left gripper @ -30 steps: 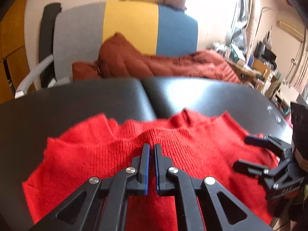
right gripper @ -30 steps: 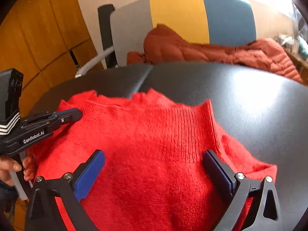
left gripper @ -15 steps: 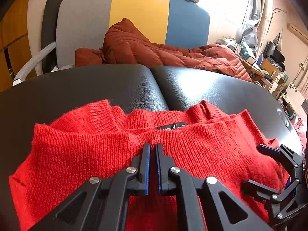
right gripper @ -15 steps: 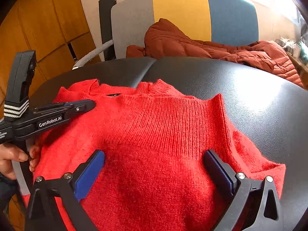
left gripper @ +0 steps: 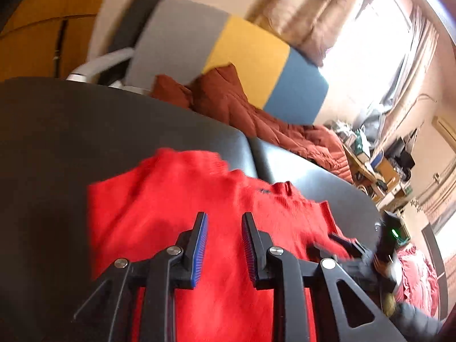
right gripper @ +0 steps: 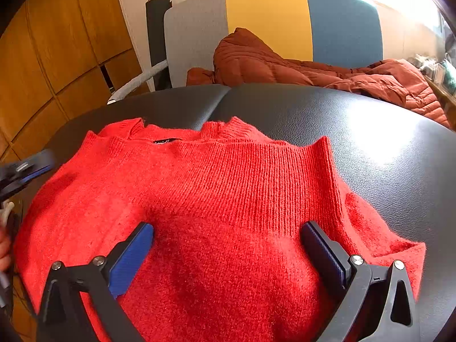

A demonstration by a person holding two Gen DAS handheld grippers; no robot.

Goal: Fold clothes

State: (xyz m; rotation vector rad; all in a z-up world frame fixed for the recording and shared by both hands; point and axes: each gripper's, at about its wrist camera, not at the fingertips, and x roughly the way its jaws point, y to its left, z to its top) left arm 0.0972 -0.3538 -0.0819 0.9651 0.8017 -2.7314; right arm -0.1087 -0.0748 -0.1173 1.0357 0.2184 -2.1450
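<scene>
A red knit sweater [right gripper: 228, 185] lies spread on the black padded surface [right gripper: 370, 142], collar and label at the far edge. My right gripper [right gripper: 228, 233] stands wide open just over its near part, with a blue pad at each side and nothing pinched. My left gripper [left gripper: 224, 223] hovers over the sweater [left gripper: 171, 199]; its jaws are opening and no cloth is between them. That view is blurred and tilted. In the right wrist view the left gripper [right gripper: 34, 164] shows at the sweater's left edge. In the left wrist view the right gripper [left gripper: 327, 242] shows at the lower right.
Behind the padded surface stands a grey, yellow and blue chair [right gripper: 268, 20] with a rust-brown quilted jacket [right gripper: 285, 65] on it. Wooden cabinet doors [right gripper: 57, 42] fill the left. A cluttered desk [left gripper: 379, 165] sits far right, by a bright window.
The left gripper's jaws, shut before, now stand apart. It has swung off to the sweater's left side and rolled. The sweater's collar edge now lies flat. The right gripper has stayed still.
</scene>
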